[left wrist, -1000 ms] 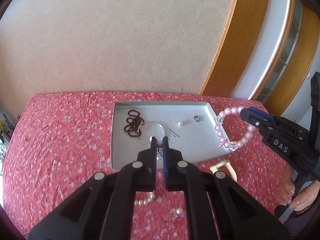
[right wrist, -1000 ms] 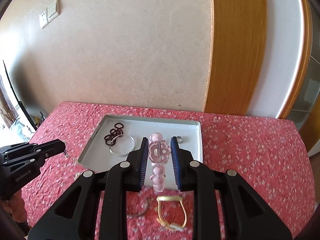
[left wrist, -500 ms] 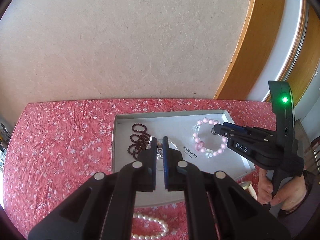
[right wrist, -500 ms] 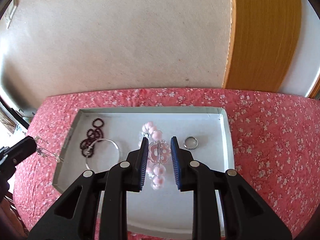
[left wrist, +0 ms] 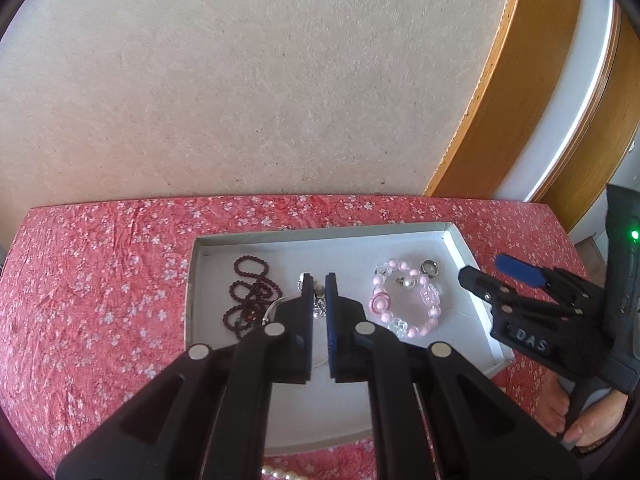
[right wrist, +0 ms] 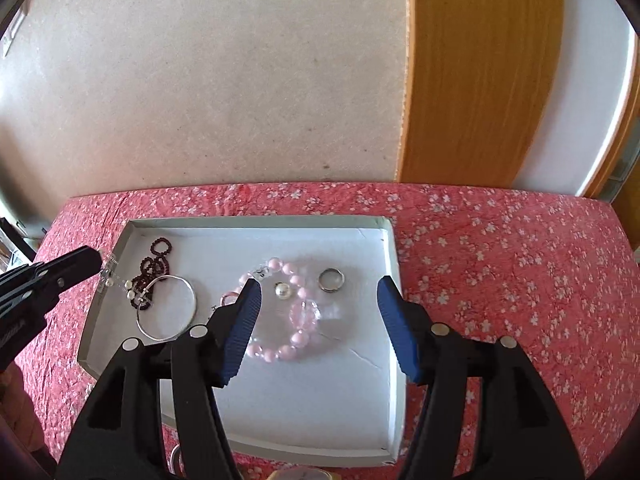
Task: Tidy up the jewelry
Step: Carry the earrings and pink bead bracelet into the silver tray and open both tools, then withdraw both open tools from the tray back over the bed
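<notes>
Worktop (right wrist: 500, 248) has a red cloth with little white flowers over it, running right up to the wall. A shallow white tray (right wrist: 394, 280) sits flat on it, straight ahead of and under the right jaws. A string of white pearls (left wrist: 280, 473) lies on the cloth just below the left jaws, right beside the tray's near edge.

A beige textured wall (right wrist: 224, 80) rises behind the tabletop (right wrist: 500, 248) draped in red floral cloth, with a wooden panel (right wrist: 480, 72) and white strip (right wrist: 592, 80) to the right.
</notes>
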{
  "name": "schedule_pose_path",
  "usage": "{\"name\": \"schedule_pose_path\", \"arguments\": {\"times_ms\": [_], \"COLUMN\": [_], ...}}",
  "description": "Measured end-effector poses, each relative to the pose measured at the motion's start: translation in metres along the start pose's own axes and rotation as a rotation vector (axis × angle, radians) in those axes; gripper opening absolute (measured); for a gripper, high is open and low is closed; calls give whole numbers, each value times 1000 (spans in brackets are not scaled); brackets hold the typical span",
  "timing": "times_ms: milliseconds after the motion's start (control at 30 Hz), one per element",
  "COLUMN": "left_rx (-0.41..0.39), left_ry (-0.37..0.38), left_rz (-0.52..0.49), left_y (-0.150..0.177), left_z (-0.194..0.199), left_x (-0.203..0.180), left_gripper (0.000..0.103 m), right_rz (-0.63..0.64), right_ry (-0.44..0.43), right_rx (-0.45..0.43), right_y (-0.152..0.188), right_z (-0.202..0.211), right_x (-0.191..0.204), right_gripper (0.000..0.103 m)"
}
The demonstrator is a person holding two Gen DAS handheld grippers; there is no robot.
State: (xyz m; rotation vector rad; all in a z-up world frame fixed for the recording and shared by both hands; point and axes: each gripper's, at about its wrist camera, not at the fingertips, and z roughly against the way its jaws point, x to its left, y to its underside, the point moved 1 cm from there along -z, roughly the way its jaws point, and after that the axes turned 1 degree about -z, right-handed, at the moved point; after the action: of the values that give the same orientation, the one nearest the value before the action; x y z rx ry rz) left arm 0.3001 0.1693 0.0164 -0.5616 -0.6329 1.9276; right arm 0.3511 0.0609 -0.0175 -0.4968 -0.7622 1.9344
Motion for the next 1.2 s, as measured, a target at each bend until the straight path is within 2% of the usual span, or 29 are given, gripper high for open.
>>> {"name": "schedule_pose_path", "arguments": {"times_ms": [133, 333, 400, 467, 533, 633, 767, 833, 967, 1200], "left_rx": [-7, 37, 45, 44, 49, 42, 5, 1, -17, -45], "left_ry": [0, -8, -10, -21, -21, -31, -81, -83, -108, -133], "left_rz": [-2, 5, 8, 10, 17, 22, 0, -5, -13, 53], "left_y": [-6, -10, -9, -8, -6, 0, 14, 24, 49, 104], "left_z": [-11, -32, -35, -34, -31, -20, 7, 20, 53, 100], "left_x": [-4, -9, -8, -6, -2, 5, 17, 22, 35, 61], "left_gripper": [6, 8, 22, 29, 30, 34, 45, 46, 54, 67], "right_rz": [9, 49, 60, 72, 80, 84, 94, 107, 125, 131], "right_ry": [-1, 18, 22, 25, 29, 22, 16, 20, 21, -1], "right_rx": [-1, -9, -11, -14, -20, -29, -43, -51, -67, -95], "right_y": [2, 6, 9, 12, 16, 23, 34, 45, 66, 109], "right_z": [1, 1, 2, 4, 8, 17, 33, 45, 65, 100], "right_x": [-5, -6, -5, -6, -5, -3, 0, 3, 8, 20], "right_gripper": [62, 62, 62, 62, 62, 62, 62, 62, 62, 62]}}
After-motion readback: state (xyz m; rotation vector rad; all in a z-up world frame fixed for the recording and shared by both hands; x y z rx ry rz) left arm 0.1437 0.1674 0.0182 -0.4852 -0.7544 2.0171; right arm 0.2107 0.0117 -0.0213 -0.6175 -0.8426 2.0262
